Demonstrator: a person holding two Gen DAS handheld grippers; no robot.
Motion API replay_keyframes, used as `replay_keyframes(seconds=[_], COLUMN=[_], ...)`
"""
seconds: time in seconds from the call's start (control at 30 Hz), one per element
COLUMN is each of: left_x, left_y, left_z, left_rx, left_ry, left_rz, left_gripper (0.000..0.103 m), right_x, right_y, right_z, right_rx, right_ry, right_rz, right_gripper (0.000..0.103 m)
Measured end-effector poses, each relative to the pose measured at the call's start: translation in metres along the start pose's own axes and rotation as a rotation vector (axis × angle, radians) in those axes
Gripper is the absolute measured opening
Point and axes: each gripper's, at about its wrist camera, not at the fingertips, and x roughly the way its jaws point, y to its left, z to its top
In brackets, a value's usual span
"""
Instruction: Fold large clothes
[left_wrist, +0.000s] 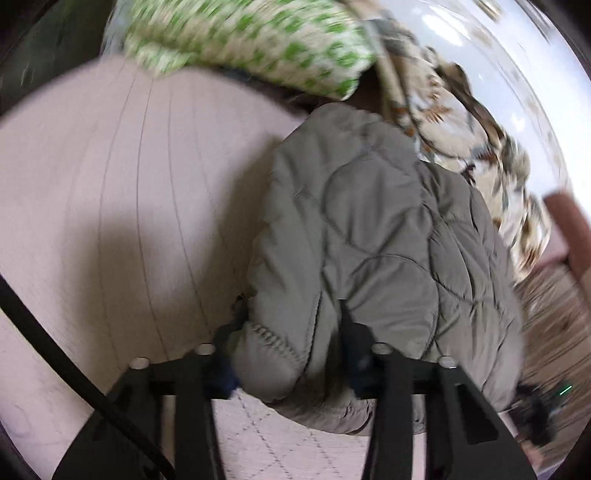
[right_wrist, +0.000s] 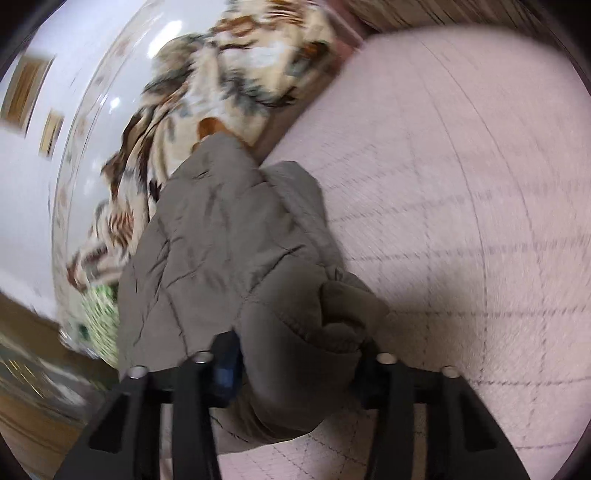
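A grey-green quilted jacket lies bunched on a pale pink bed cover. My left gripper is shut on a thick fold at the jacket's near edge, and the padding bulges out between its black fingers. In the right wrist view the same jacket runs away from the camera. My right gripper is shut on a rolled end with a ribbed cuff. The cloth hides the pads of both grippers.
A green-and-white patterned pillow lies at the far end of the bed. A cream blanket with a brown and teal print is heaped beside the jacket. Wooden floor shows past the bed's edge. A black cable crosses the left view.
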Motion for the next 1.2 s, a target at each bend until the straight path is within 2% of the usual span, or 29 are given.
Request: replay_keyframes(seconds=[0.07,0.17,0.23,0.33,0.6,0.83,1.07,1.2], left_x=[-0.006,-0.015,-0.021,-0.033,-0.071,-0.115,-0.143,-0.13], left_y=[-0.013,-0.033,-0.036,-0.036,-0.041,-0.033,-0.018,-0.005], left_z=[0.0,-0.001,0.001,0.006,0.004,-0.023,-0.07,-0.093], left_rx=[0.075,0.189,0.199,0.192,0.191,0.176,0.168,0.131], left_ry=[-0.031,-0.087,-0.102,-0.119,-0.153,-0.169,-0.167,-0.088], left_rz=[0.059,0.131,0.134,0.116,0.078,0.048,0.064,0.104], left_gripper=[0.031,0.029,0.029,0.029,0.029,0.029,0.03,0.038], right_x=[-0.007,-0.018,-0.027,-0.037,-0.068,-0.113,-0.145,-0.139], right_y=[0.023,0.05,0.066,0.076,0.099,0.103,0.078,0.049], right_z=[-0.003,-0.009,-0.014,-0.017,-0.025,-0.046,-0.083,-0.092], right_rx=[-0.132,-0.285,-0.374,-0.428,-0.508,-0.544,-0.534,-0.458], right_ry=[-0.034,-0.091,-0.128,-0.152,-0.193,-0.197,-0.164,-0.094], right_rz=[-0.061,-0.121,-0.151,-0.158,-0.144,-0.094,-0.08,-0.113], right_gripper=[0.035,0.031,0.03,0.029,0.029,0.028,0.029,0.03])
